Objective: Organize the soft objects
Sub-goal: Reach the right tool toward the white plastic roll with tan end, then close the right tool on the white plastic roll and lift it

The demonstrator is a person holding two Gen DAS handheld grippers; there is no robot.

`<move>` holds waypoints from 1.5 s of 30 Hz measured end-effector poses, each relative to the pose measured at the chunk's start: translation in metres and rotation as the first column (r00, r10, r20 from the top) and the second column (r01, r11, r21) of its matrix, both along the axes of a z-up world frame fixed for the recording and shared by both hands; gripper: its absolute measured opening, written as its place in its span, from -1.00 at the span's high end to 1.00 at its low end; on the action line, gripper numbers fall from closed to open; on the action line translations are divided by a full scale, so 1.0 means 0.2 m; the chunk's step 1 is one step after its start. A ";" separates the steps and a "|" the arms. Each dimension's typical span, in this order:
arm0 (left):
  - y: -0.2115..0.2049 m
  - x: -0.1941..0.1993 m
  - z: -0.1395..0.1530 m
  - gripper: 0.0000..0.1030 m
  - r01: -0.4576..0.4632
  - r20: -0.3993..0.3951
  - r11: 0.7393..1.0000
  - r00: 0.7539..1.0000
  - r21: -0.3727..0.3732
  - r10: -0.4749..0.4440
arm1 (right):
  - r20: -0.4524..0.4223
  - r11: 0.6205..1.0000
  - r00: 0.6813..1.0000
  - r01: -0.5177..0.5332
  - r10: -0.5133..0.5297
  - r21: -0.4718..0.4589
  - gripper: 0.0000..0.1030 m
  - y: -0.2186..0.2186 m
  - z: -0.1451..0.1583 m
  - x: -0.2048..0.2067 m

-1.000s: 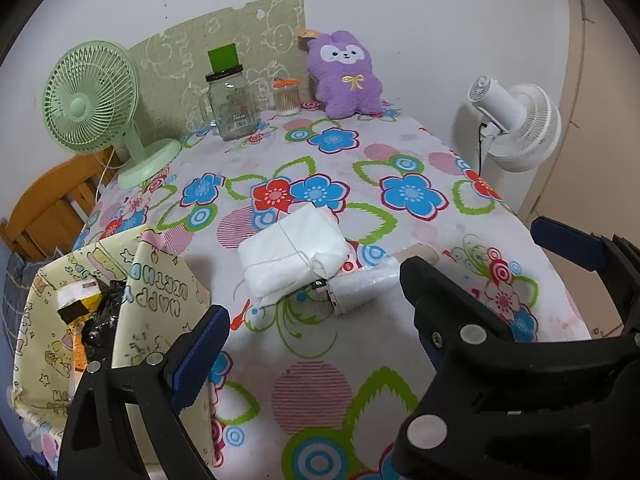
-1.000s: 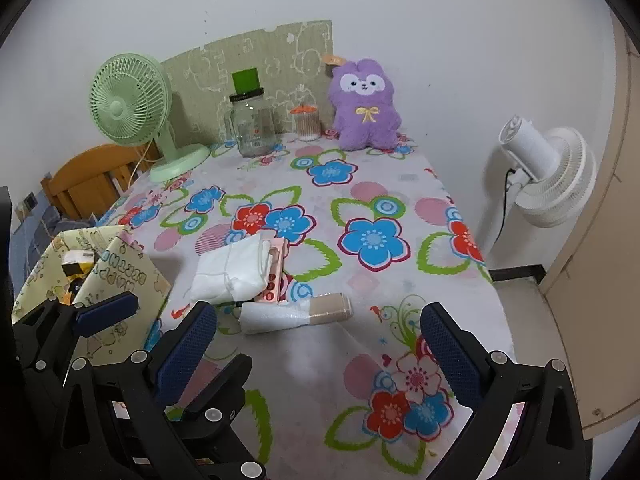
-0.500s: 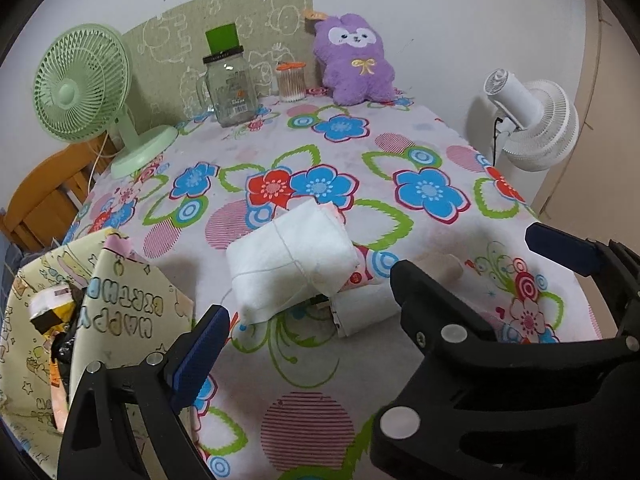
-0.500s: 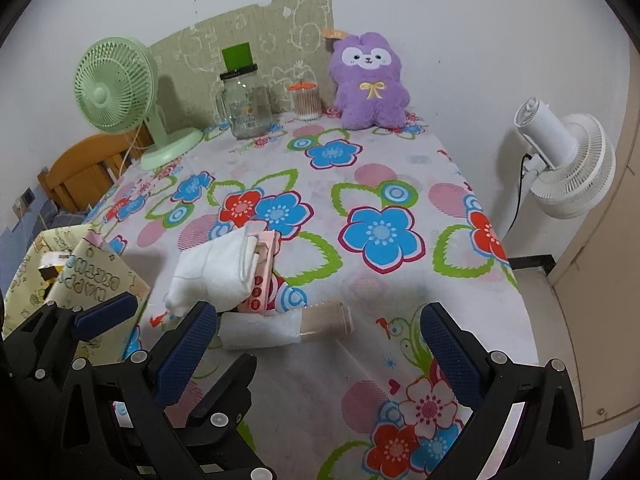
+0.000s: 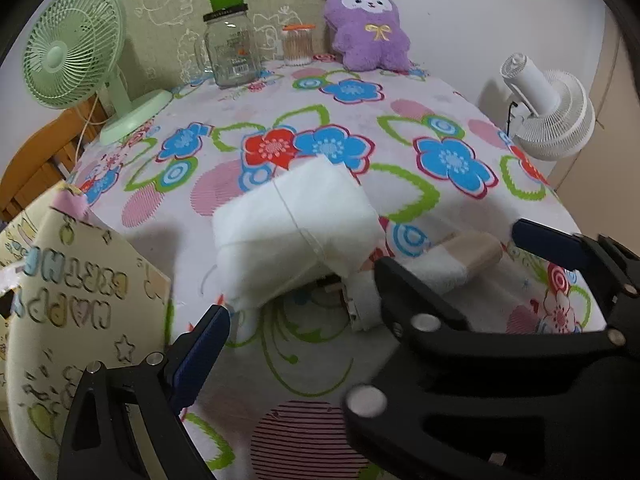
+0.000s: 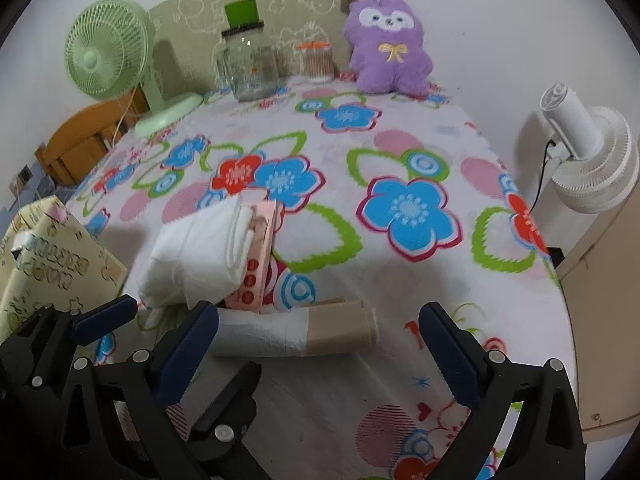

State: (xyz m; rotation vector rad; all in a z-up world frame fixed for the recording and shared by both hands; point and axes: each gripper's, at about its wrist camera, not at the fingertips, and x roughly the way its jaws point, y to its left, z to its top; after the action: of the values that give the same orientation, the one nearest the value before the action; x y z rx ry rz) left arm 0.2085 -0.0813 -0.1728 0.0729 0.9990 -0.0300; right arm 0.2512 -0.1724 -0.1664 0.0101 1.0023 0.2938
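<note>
- Fingers (image 6: 192,356) of the right gripper (image 6: 320,356) are standing wide apart, gripping nothing, and are framing the rolled white-and-beige cloth (image 6: 296,330) from the near side; the left pad is sitting just beside the roll's white end, though I cannot tell whether it is touching.
- Both blue-padded fingers (image 5: 200,354) of the left gripper (image 5: 372,292) are likewise spreading open and empty, pointing low across the worktop (image 5: 400,128) toward the white folded bundle (image 5: 292,236).
- In the left wrist view the right gripper's black body is crossing in front of the left gripper's right side and hiding part of the roll.
- That white bundle is lying on the flowered cloth near the middle of the worktop, tied round with a thin thread and resting partly on a pink package (image 6: 260,260).
- Just in front of the bundle and package, the roll is lying on its side.
- At the worktop's left edge a yellow "happy birthday" gift bag (image 5: 72,300) is standing open.
- Along the far edge are standing a green fan (image 6: 108,56), a glass jar (image 6: 248,68) with a green-topped lid, a small cotton-swab jar (image 6: 318,62) and a purple plush toy (image 6: 386,46).
- Off the right side a white fan (image 6: 588,164) is sitting beside the wall.
</note>
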 end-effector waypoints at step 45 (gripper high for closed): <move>-0.02 -0.13 0.08 -0.87 -0.017 0.023 0.999 1.000 0.045 0.016 | 0.034 0.988 0.991 -0.134 0.132 0.073 -0.30 -0.01 0.10 -0.11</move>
State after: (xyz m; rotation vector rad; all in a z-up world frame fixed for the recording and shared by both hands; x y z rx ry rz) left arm 0.1817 -0.0848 -0.1578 0.1059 0.9774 0.0087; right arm 0.2283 -0.1748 -0.1466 0.0068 0.9647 0.4524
